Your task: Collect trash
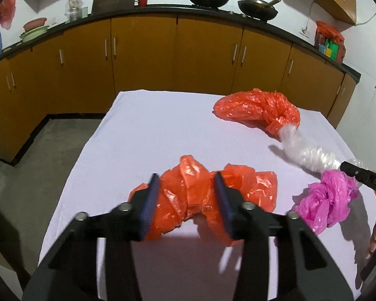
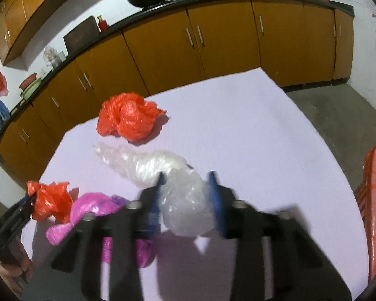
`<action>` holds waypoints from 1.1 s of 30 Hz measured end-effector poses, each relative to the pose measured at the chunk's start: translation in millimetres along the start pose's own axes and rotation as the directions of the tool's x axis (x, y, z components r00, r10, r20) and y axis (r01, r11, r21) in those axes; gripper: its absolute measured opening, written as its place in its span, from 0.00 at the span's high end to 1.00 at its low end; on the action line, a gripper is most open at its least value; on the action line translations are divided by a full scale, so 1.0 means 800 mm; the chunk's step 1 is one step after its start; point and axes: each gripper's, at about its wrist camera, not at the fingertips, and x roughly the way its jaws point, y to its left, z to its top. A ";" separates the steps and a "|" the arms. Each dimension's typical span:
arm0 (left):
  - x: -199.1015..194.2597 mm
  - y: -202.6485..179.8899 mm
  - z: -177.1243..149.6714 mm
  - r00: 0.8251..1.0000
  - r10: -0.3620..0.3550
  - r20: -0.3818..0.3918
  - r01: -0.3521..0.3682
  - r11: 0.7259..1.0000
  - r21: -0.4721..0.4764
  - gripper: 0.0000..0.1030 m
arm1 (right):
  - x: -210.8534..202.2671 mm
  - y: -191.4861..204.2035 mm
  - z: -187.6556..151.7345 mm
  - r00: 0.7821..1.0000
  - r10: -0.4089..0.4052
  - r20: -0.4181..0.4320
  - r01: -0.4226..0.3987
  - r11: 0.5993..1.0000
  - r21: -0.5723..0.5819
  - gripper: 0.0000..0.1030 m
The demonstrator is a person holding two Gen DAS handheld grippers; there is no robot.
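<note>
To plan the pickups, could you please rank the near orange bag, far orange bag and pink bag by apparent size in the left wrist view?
1. near orange bag, though nearness to the camera inflates it
2. far orange bag
3. pink bag

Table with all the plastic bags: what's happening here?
A person with a gripper in each hand is gathering crumpled bags off the white table. The left gripper straddles the near orange bag; the right gripper is closed on the clear bag. A pink bag and a second orange bag lie untouched.
</note>
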 end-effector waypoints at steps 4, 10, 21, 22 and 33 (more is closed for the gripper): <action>-0.004 -0.004 -0.002 1.000 0.007 0.009 -0.007 1.000 0.010 0.75 | -0.009 -0.004 -0.006 1.000 0.005 0.007 -0.005 1.000 0.001 0.85; -0.016 -0.008 -0.004 0.999 0.043 0.030 -0.042 0.999 -0.007 0.82 | -0.040 -0.016 -0.014 0.999 -0.012 0.035 0.012 1.000 0.004 0.87; -0.086 -0.039 0.022 0.990 0.031 0.139 -0.030 0.999 -0.012 0.82 | -0.142 -0.050 -0.016 0.988 -0.052 0.144 0.044 0.997 0.062 0.87; -0.096 -0.050 0.024 0.988 0.016 0.152 -0.016 1.000 -0.002 0.82 | -0.154 -0.054 -0.017 0.986 -0.057 0.157 0.046 0.996 0.070 0.87; -0.147 -0.190 0.028 0.960 -0.209 0.184 0.189 0.975 0.120 0.82 | -0.298 -0.133 -0.042 0.928 -0.229 0.294 0.175 0.964 0.198 0.87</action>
